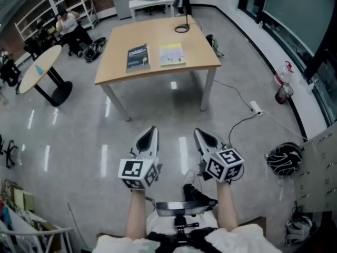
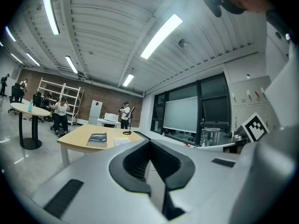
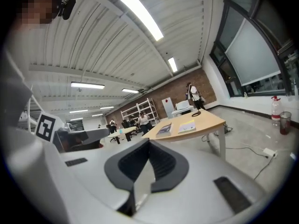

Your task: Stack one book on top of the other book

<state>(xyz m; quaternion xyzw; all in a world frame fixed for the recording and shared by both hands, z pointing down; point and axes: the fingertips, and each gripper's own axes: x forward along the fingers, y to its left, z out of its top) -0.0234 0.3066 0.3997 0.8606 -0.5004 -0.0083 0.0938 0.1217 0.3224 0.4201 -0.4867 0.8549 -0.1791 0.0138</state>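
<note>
Table point(image 1: 158, 70) well ahead bears dark book point(image 1: 138, 57), yellow book point(image 1: 172, 54); left gripper point(image 1: 151, 133), right gripper point(image 1: 200, 134) clamped together, empty.

We see a wooden table point(image 1: 118, 62) with white legs standing on a glossy grey floor point(image 1: 79, 136). Two books lie flat on its top, side by side with a gap between them. In the head view a dark book point(image 1: 138, 57) lies to the left and a pale book point(image 1: 172, 54) with a yellow-and-white cover to the right. Near the far edge sits a black ring point(image 1: 181, 29) with a thin stem rising from it; we cannot tell what it is.
</note>
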